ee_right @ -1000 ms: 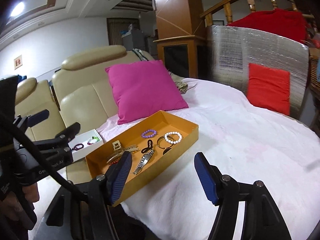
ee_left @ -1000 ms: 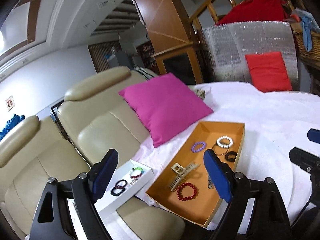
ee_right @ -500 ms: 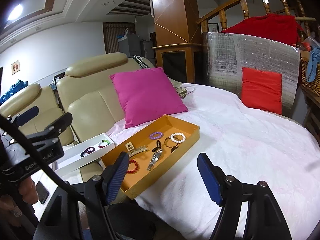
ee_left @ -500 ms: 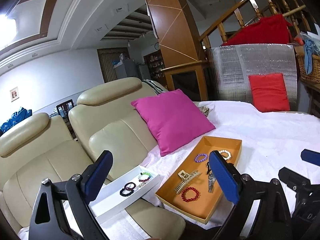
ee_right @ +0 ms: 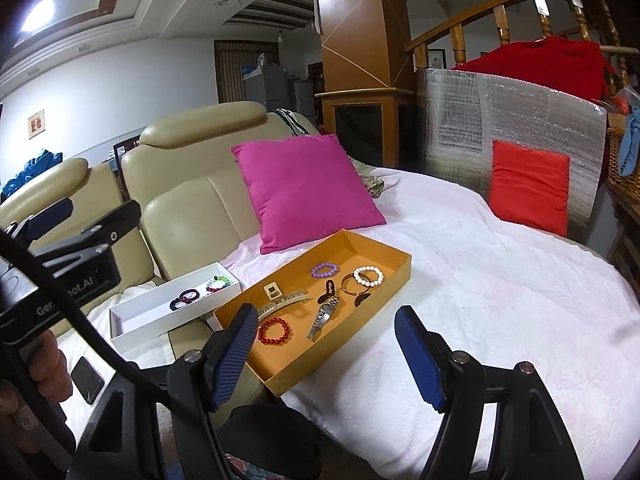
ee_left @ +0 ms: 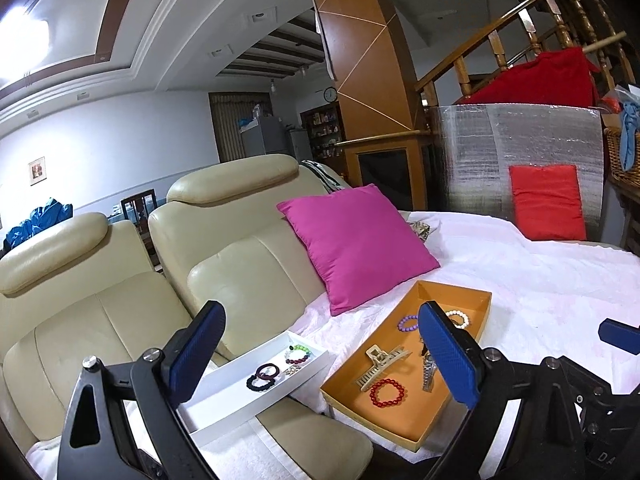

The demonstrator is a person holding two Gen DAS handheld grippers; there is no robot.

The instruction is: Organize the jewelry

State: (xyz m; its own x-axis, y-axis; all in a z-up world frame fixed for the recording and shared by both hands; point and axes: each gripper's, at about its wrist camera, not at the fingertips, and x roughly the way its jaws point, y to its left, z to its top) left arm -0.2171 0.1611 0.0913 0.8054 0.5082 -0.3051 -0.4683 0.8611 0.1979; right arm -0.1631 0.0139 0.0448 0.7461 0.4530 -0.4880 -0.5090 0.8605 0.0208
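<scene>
White tray [ee_left: 224, 376] already holds a few bracelets, but your orange tray [ee_right: 396, 276] beside it keeps most of the jewelry — red bracelet [ee_right: 274, 330], watch [ee_right: 324, 316], hair claw [ee_left: 380, 362]. Your left gripper [ee_left: 324, 356] has just spread wide and your right gripper [ee_right: 326, 354] stands open — both empty.

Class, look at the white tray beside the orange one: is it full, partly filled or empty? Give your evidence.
Partly filled. The white tray holds dark hair ties and a multicoloured bead bracelet at its far end; its near end is bare.
</scene>
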